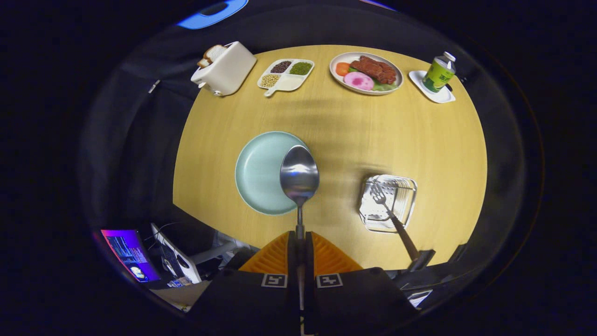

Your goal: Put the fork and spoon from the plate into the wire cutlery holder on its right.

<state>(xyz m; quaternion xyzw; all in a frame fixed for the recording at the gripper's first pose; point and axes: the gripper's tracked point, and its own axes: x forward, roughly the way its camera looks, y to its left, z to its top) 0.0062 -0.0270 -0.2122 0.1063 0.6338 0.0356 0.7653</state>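
My gripper (300, 242) is shut on the handle of a metal spoon (299, 175). The spoon's bowl points away from me and hangs high over the right rim of a pale green plate (259, 172). The plate lies bare on the round wooden table, ahead and a little left of the fingers. To the right of the plate stands the wire cutlery holder (389, 203). A fork (386, 205) stands in it with its tines up and its dark handle leaning toward the table's near edge.
Along the table's far side stand a white toaster (226, 69) with bread, a divided dish of beans (285, 74), a plate of food (366, 73) and a green bottle (438, 72) on a white coaster. A lit screen (130, 254) sits below the near left edge.
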